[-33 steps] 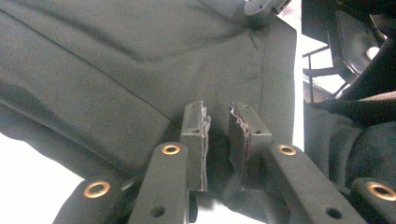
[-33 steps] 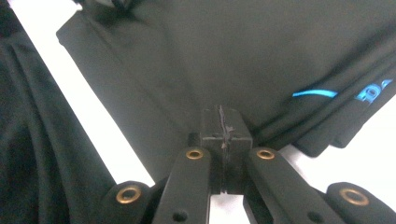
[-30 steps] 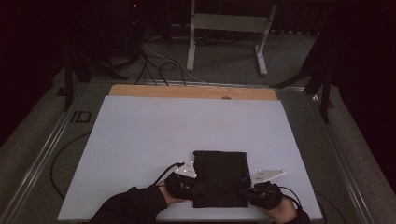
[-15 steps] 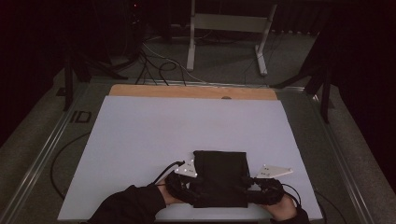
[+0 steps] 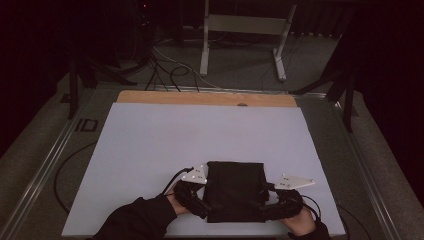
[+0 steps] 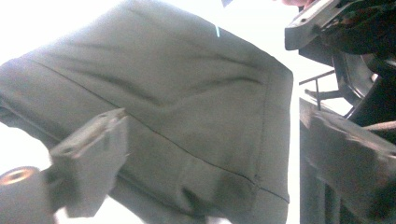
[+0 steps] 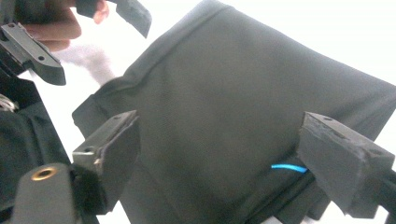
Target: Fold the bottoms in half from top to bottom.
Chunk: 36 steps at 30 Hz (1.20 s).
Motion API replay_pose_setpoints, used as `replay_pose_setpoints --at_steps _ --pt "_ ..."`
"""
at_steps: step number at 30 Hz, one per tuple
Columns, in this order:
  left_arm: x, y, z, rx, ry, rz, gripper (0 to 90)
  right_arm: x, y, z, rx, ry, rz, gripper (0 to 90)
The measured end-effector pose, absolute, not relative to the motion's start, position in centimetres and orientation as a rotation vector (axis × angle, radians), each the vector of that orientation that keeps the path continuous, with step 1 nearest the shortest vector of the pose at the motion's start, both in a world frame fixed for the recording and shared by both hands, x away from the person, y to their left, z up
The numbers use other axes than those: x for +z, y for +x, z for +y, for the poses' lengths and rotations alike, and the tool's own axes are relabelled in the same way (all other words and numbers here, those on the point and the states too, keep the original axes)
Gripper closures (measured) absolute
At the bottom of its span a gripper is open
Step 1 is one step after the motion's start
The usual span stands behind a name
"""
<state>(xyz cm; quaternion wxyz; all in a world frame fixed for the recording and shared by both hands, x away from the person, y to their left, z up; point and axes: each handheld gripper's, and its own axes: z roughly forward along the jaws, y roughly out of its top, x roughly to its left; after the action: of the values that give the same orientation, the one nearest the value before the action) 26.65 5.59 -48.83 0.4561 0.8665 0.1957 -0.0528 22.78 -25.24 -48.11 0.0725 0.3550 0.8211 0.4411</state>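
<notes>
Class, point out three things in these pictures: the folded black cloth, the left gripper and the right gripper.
folded black cloth [image 5: 235,187], high view, middle of its top face.
left gripper [image 5: 204,209], high view, between its jaw tips at the cloth's left edge.
right gripper [image 5: 262,210], high view, between its jaw tips at the cloth's right edge.

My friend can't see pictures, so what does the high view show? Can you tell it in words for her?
A folded black cloth lies near the front edge of a white table. A person's two hands hold tongs at its near corners, the left tongs and right tongs, both open after just letting go. Dark floor and cables lie beyond.
</notes>
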Motion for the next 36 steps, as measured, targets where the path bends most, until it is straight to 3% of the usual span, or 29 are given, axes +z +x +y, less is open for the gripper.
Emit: replay_pose_setpoints --at_steps 4,23,36 --pt "-48.2 26.8 5.9 -0.115 2.131 0.485 1.1 -47.6 22.8 -25.3 1.332 1.065 2.459 11.8" --pt "-43.8 29.1 7.7 -0.023 2.112 0.581 0.0 -41.8 25.6 -24.9 1.291 0.993 2.342 10.8" --pt "-43.8 31.2 7.6 0.066 2.077 0.727 0.0 -42.2 27.7 -25.4 1.262 1.081 2.283 10.8"
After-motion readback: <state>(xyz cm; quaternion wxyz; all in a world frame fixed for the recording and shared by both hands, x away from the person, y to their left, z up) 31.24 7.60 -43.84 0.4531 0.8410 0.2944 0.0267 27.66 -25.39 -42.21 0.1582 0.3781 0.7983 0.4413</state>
